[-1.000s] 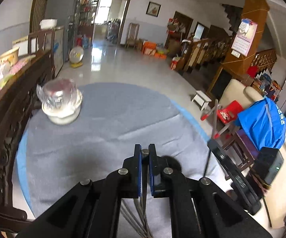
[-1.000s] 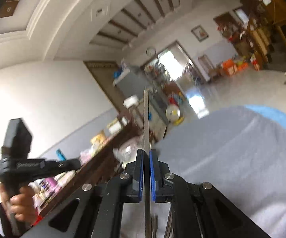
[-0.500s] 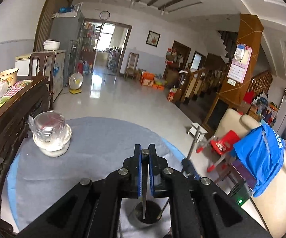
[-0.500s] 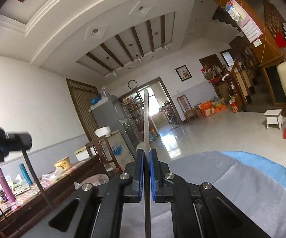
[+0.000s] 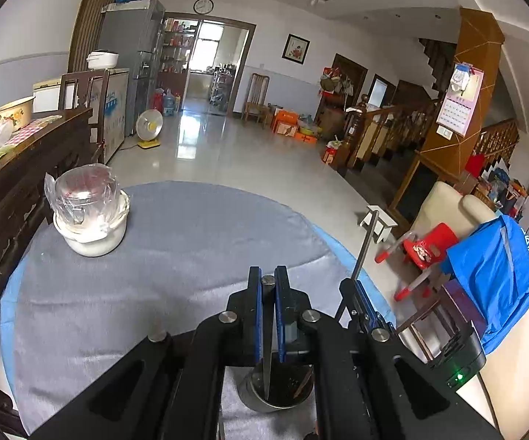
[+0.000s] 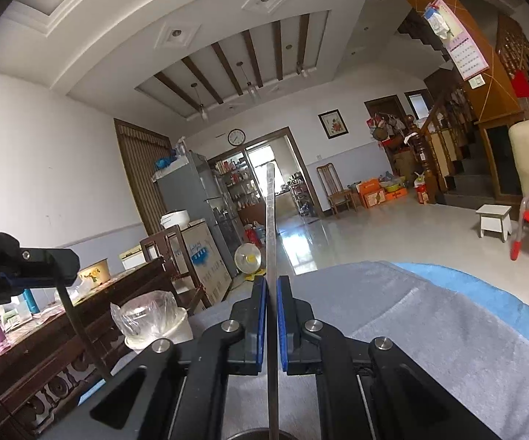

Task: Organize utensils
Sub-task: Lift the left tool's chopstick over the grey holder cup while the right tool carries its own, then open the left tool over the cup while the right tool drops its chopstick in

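In the left wrist view, the left gripper (image 5: 268, 293) is seen at lower centre, its blue pads pressed together on a thin metal utensil (image 5: 267, 359) whose rounded end shows at the fingertips and whose shaft hangs down into a metal cup (image 5: 253, 399) standing on the grey tablecloth (image 5: 176, 242) at the bottom of the frame. Another thin item leans inside the cup at its right. Whether the utensil's tip touches the cup floor cannot be told. At right of centre, the right gripper (image 5: 352, 286) is seen from the side, pinching a second metal utensil (image 5: 365, 242) that points upward. A plastic-wrapped jar on a white bowl (image 5: 88, 216) stands well apart at the left.

In the right wrist view, the right gripper (image 6: 272, 286) is closed on its utensil, seen edge-on as a strip running up through frame centre and down to a dark cup rim (image 6: 253, 434) at the bottom edge. The left gripper (image 6: 26, 264) enters at the left edge.

The step is judged to be lowering both utensils into the cup. It is best done with each shaft kept upright over the opening, the two grippers kept from colliding, and the pads released only once the tips are well inside, so the cup is not tipped.
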A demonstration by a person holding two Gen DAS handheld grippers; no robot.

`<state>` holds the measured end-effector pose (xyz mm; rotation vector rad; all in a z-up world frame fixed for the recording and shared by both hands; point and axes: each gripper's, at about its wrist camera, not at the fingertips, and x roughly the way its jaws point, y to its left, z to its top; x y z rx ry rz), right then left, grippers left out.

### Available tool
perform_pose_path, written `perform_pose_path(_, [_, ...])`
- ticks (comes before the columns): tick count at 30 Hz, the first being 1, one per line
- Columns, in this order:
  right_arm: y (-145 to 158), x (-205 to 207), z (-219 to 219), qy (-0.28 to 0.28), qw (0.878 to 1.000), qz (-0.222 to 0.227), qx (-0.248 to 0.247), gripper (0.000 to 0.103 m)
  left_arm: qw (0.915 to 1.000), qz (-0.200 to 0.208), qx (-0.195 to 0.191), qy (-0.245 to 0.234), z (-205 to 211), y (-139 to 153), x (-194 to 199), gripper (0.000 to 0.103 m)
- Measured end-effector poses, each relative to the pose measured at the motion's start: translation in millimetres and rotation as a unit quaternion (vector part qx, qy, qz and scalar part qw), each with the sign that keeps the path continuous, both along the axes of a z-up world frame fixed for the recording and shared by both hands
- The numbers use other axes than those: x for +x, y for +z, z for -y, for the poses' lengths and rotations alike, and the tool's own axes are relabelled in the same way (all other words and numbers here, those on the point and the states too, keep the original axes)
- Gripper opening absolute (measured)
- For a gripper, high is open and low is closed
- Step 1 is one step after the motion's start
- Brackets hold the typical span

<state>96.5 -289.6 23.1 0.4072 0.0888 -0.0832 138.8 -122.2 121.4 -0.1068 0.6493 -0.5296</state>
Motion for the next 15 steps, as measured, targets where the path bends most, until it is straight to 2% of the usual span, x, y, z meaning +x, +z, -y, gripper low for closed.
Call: perform_pose_path(15, [-3.6,-19.4,-6.7,0.015,1.000,-0.001,-0.010,0.007,0.9996,-0.025,0.005,-0.011,-2.1,-12.7,3.6,0.007])
